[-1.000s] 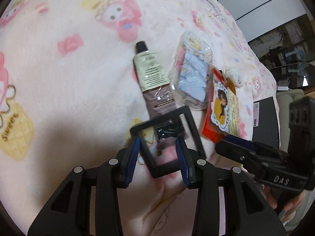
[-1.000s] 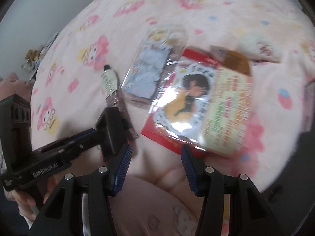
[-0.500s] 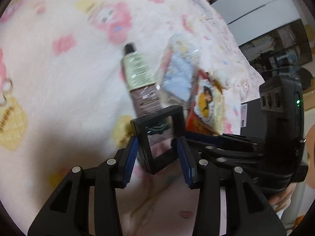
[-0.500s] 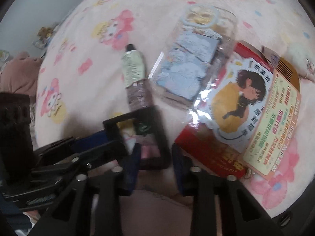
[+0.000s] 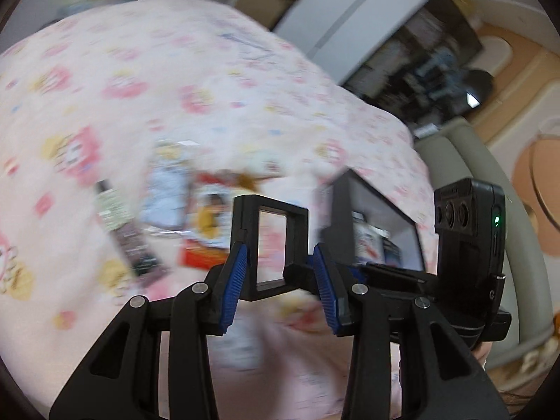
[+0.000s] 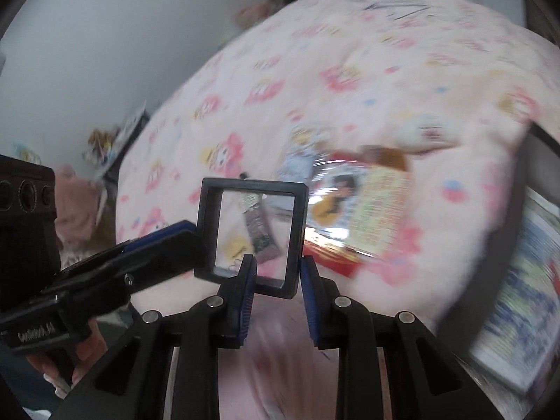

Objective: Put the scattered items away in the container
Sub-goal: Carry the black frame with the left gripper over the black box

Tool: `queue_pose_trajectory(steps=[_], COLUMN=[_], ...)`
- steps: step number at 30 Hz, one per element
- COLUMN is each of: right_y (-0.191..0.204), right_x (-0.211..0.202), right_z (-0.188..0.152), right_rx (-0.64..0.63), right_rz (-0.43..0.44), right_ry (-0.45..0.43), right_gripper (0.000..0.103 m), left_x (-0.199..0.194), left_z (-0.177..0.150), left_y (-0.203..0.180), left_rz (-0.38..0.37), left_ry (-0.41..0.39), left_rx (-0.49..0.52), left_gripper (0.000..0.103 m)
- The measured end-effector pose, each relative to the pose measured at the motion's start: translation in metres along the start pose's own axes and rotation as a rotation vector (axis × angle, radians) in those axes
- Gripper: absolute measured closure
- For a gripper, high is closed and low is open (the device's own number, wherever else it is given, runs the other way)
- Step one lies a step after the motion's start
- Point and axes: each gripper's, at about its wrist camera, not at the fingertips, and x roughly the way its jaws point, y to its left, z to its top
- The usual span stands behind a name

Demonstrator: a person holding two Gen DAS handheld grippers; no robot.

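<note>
A black square frame [image 5: 271, 210] with a clear film window hangs in the air above the pink blanket. My left gripper [image 5: 280, 280] is shut on its lower part. My right gripper [image 6: 276, 280] is shut on the lower right corner of that frame [image 6: 252, 185]. In the right wrist view, the left gripper [image 6: 168, 241] comes in from the left onto the frame's side. A tube [image 5: 115, 213], a clear pack [image 5: 168, 189] and a red card pack [image 5: 210, 231] lie on the blanket beyond. The black box [image 5: 341, 210] stands open to the right.
The pink patterned blanket [image 5: 140, 105] covers the bed. A small white plush [image 6: 427, 133] lies past the red pack [image 6: 364, 210]. Blurred printed things [image 6: 525, 297] show at the right edge. Shelves and a pale cabinet [image 5: 350, 14] stand behind the bed.
The right gripper swung over from the red pack and closed on the frame. Both grippers rose off the blanket with it, and the views swung toward the black box.
</note>
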Motion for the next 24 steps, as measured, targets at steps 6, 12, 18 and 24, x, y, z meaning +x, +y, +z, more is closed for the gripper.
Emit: queue_pose_trajectory(steps=[6, 12, 18, 24], right_y=[-0.072, -0.158, -0.225, -0.262], right_x=[-0.074, -0.105, -0.095, -0.095], right_z=[-0.039, -0.062, -0.076, -0.093], right_rx=[0.113, 0.224, 0.3, 0.413], right_rz=[-0.076, -0.151, -0.193, -0.127], right_ry=[-0.091, -0.105, -0.023, -0.015], right_gripper=[0.081, 0.081, 0.081, 0.079], left_x=[0.053, 0.139, 0.212, 0.247], left_z=[-0.002, -0.014, -0.035, -0.053], left_y=[-0.089, -0.144, -0.17, -0.172], left_rz=[-0.113, -0.171, -0.138, -0.084], left_ry=[0.064, 0.194, 0.333, 0.424], left_rx=[0.107, 0.131, 0.145, 0.132], left_gripper=[0.064, 0.065, 0.065, 0.065])
